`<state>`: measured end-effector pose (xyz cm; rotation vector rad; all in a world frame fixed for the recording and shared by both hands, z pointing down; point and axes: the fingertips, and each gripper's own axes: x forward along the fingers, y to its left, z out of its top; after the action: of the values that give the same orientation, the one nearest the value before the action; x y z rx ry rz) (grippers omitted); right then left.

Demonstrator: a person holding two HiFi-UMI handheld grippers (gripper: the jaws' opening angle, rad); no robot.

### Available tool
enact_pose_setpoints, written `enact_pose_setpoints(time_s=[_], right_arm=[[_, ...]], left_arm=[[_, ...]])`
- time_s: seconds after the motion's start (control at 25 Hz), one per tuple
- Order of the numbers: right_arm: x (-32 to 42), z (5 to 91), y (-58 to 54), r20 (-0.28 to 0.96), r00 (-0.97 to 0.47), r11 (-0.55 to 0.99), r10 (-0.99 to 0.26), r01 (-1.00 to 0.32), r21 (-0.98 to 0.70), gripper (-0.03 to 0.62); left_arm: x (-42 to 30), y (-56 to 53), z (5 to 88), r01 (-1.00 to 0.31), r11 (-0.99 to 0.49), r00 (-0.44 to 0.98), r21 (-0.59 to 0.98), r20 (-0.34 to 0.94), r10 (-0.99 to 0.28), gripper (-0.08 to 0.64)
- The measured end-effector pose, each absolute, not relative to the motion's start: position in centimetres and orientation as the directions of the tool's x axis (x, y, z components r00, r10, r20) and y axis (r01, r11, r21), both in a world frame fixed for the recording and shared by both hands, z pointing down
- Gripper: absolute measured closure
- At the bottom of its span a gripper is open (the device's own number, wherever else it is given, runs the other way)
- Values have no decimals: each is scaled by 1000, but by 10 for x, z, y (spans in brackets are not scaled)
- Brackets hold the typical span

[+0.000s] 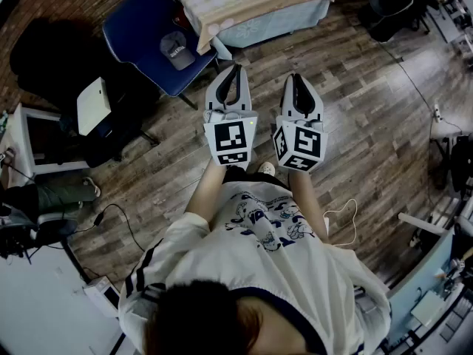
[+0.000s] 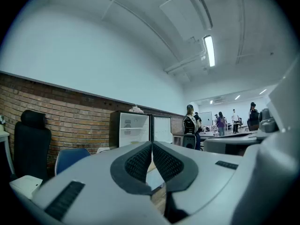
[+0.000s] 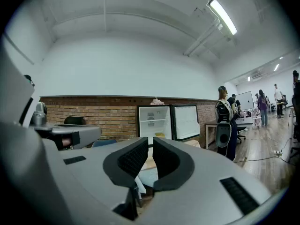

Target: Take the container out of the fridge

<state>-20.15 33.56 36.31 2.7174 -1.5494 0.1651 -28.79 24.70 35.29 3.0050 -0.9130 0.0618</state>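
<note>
Left fingers: the left gripper [image 2: 152,145] is holding its fingers [image 2: 138,163] clenched tip to tip, gripping nothing.
Right fingers: the right gripper [image 3: 150,143] is showing its fingers [image 3: 166,161] drawn almost together, with nothing in the thin slit.
Container: a small yellowish container [image 3: 159,135] is sitting on a lower shelf inside the fridge [image 3: 152,118]; its contents are too distant to tell.
Fridge: its door [image 3: 186,122] is hanging open, and both grippers are pointing at the fridge from well away.
Step in hand: approaching, I judge; the task is barely starting.
Doing it well: skirting the blue chair [image 1: 151,39] and bench [image 1: 259,2] before the fridge, releasing the fingers ahead of the shelf, then entering level.
</note>
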Motion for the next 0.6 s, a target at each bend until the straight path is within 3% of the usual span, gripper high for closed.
enact_pose_setpoints(time_s=[0.6], right_arm=[[-198, 366, 305, 89, 509, -513, -856, -858, -30, 541]], left_arm=[[-280, 215, 359, -543, -839, 838, -11, 43, -543, 537]])
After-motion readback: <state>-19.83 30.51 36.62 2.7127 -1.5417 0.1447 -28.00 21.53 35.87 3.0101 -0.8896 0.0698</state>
